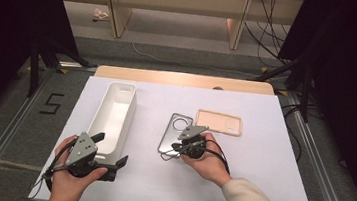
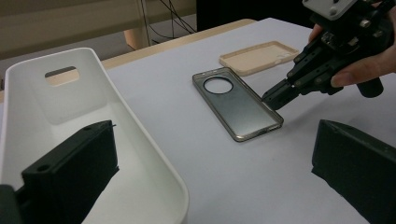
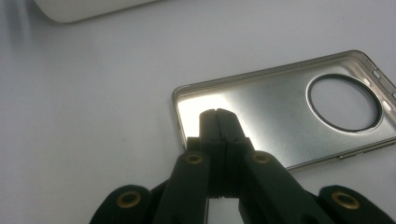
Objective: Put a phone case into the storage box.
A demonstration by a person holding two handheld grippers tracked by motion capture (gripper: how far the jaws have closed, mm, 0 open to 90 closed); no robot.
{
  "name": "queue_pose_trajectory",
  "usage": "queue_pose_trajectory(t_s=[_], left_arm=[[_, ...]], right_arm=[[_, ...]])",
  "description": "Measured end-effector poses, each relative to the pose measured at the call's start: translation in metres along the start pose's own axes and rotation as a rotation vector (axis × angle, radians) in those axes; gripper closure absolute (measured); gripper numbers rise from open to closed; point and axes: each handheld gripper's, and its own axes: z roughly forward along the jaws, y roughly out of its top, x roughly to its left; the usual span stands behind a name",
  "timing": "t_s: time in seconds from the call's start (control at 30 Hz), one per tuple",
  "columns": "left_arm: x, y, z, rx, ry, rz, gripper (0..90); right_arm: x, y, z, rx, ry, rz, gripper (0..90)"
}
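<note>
A grey translucent phone case [image 1: 173, 129] with a round camera hole lies open side up at the table's middle. My right gripper [image 1: 175, 146] is shut, and its tips sit over the case's near corner [image 3: 271, 107]. Nothing shows between the jaws [image 3: 217, 114]. I cannot tell whether the tips touch the case. A beige phone case [image 1: 218, 121] lies just beyond it to the right. My left gripper [image 1: 110, 148] is open and straddles the near end of a long white bin [image 1: 129, 118]. In the left gripper view one jaw stands inside the bin [image 2: 70, 102] and the other outside.
The bin holds nothing that I can see. A white sheet [image 1: 258, 179] covers the table, with bare room at the front and right. Dark stands and cables flank the table on the floor.
</note>
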Motion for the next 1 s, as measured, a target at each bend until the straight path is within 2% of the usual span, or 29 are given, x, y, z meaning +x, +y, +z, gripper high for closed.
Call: queue_pose_trajectory(t_s=[0.2, 0.5, 0.6, 1.0], left_arm=[[0.000, 0.000, 0.000, 0.002, 0.001, 0.006, 0.0], [0.000, 0.000, 0.000, 0.000, 0.000, 0.003, 0.0], [0.000, 0.000, 0.000, -0.001, 0.000, 0.003, 0.0], [0.001, 0.000, -0.001, -0.002, 0.000, 0.003, 0.0]], right_arm=[[-0.005, -0.003, 0.009, 0.033, -0.002, 0.026, 90.0], [-0.006, -0.006, 0.014, 0.084, 0.004, 0.014, 90.0], [-0.007, -0.007, 0.014, 0.109, 0.009, 0.016, 90.0], [-0.012, -0.009, 0.008, 0.142, 0.008, 0.021, 90.0]])
